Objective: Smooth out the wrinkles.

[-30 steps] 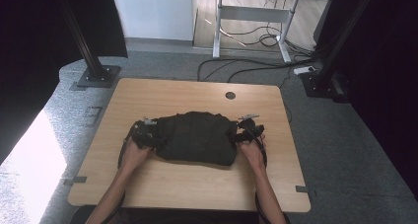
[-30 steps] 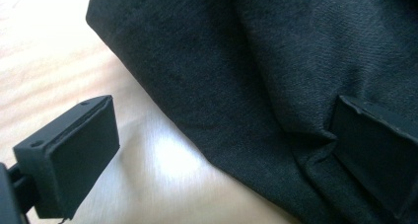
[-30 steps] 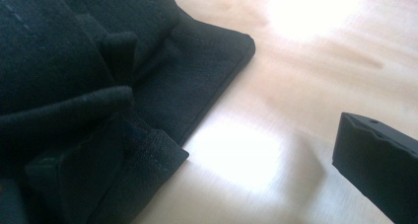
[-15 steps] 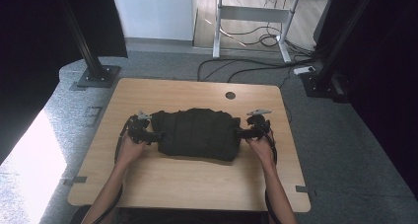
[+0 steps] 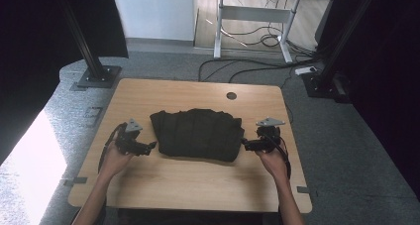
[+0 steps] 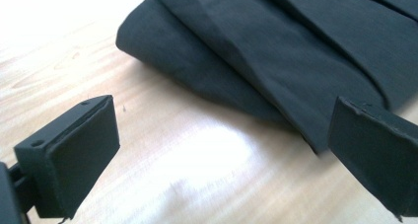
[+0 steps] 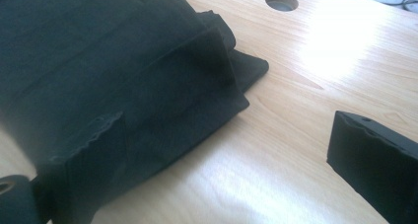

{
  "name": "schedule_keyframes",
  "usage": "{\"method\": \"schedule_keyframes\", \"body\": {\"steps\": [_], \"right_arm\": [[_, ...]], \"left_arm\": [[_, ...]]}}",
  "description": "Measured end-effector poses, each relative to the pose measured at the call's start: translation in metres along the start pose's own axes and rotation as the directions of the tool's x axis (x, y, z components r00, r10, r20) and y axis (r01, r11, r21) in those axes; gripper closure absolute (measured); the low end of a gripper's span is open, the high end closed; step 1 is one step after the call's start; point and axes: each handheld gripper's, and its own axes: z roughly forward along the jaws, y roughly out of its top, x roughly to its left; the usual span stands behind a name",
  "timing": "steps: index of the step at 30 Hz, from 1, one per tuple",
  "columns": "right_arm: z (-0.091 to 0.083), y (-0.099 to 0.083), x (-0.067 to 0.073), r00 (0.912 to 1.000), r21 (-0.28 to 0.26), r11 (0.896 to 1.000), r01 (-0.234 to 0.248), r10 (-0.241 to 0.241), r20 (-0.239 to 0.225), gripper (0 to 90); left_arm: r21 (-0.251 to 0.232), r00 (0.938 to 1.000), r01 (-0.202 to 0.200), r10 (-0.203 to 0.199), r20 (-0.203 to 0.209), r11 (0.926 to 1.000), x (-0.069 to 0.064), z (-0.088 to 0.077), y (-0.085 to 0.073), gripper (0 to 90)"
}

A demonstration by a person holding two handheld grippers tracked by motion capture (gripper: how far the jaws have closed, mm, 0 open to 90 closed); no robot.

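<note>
A folded black garment [image 5: 198,134] lies on the wooden table [image 5: 188,185] between the left gripper [image 5: 148,146] and right gripper [image 5: 246,144], each just beside its edge.

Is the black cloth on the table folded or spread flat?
Folded. The black cloth lies as a compact bundle, and the left gripper view shows stacked layers at its edge.

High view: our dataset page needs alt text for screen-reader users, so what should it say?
A folded black garment lies in the middle of a wooden table. A person's hands hold the left gripper and the right gripper just off its two ends, jaws open and gripping nothing. Behind the table are grey carpet and cables.
</note>
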Motion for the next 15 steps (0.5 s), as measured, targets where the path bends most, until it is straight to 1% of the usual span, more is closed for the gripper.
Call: {"method": "schedule_keyframes", "body": {"steps": [3, 5, 7, 11, 12, 14, 15], "right_arm": [[-0.011, -0.008, 0.004, 1.0, -0.018, 1.0, 0.006, -0.006, 0.005, 0.0], [-0.018, -0.016, 0.007, 1.0, -0.031, 1.0, 0.001, -0.001, 0.006, 0.0], [-0.022, -0.023, 0.009, 1.0, -0.035, 0.999, -0.001, 0.002, 0.007, 0.0], [-0.028, -0.042, 0.012, 0.9998, -0.026, 1.0, -0.016, 0.017, 0.009, 0.0], [-0.028, -0.047, 0.012, 0.9997, -0.022, 1.0, -0.021, 0.022, 0.012, 0.0], [-0.029, -0.056, 0.012, 0.9992, -0.02, 0.999, -0.037, 0.037, 0.012, 0.0], [-0.028, -0.061, 0.012, 0.9988, -0.02, 0.999, -0.046, 0.047, 0.012, 0.0]], "left_arm": [[-0.001, 0.9999, -0.009, 0.01, 0.012, 1.0, -0.004, -0.009, -0.011, 0.0], [0.002, 0.9999, -0.013, 0.013, 0.01, 0.9999, -0.005, -0.013, -0.02, 0.0], [0.007, 1.0, -0.006, 0.006, 0.002, 1.0, -0.005, -0.017, -0.03, 0.0], [0.026, 0.9998, 0.019, -0.019, 0.0, 0.9995, -0.004, -0.019, -0.05, 0.0], [0.039, 0.9999, 0.017, -0.017, -0.002, 0.9991, -0.003, -0.018, -0.054, 0.0], [0.059, 0.9997, 0.011, -0.01, -0.022, 0.9982, -0.003, -0.017, -0.061, 0.0], [0.065, 0.9996, 0.02, -0.019, -0.022, 0.9977, -0.002, -0.016, -0.066, 0.0]]}}
